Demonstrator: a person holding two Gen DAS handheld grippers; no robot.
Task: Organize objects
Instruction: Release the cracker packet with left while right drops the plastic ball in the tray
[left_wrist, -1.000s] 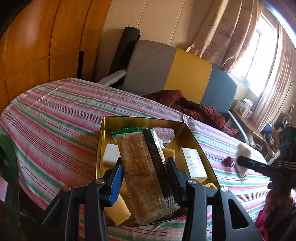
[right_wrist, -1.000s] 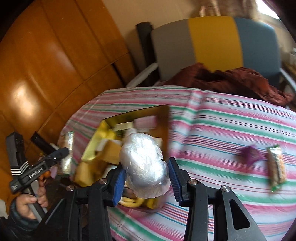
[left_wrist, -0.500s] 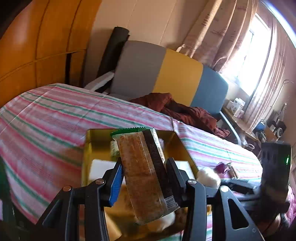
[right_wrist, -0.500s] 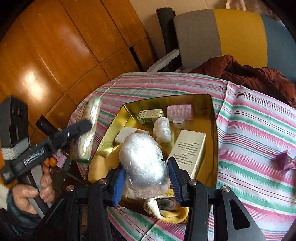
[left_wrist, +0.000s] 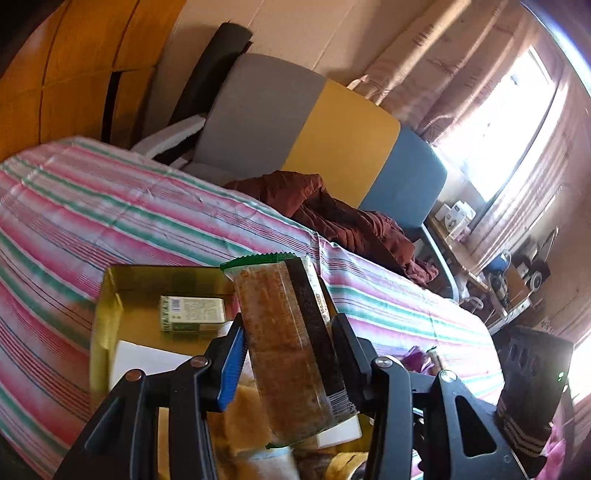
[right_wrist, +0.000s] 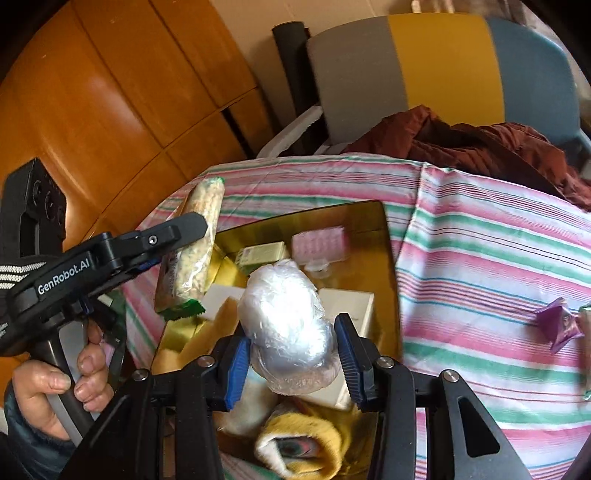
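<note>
My left gripper (left_wrist: 288, 354) is shut on a long snack bar in a clear wrapper (left_wrist: 291, 347), held above the near left part of the gold tin box (left_wrist: 110, 295). It also shows in the right wrist view (right_wrist: 195, 243). My right gripper (right_wrist: 291, 354) is shut on a plastic-wrapped white bundle (right_wrist: 288, 321), held over the gold tin (right_wrist: 384, 236). The tin holds a small green box (right_wrist: 262, 254), a pink blister pack (right_wrist: 321, 243), a white box (right_wrist: 351, 306) and yellow cloth (right_wrist: 306, 439).
The striped tablecloth (right_wrist: 480, 258) covers the table. A purple wrapper (right_wrist: 557, 325) and another snack bar (right_wrist: 585, 350) lie on it at the right. A grey, yellow and blue chair (right_wrist: 424, 62) with a maroon garment (right_wrist: 461, 147) stands behind. Wooden panels are at the left.
Both grippers have shifted over the tin while keeping their loads. The right gripper has come closer to the tin's near side. The left gripper's bar now hangs by the tin's left edge.
</note>
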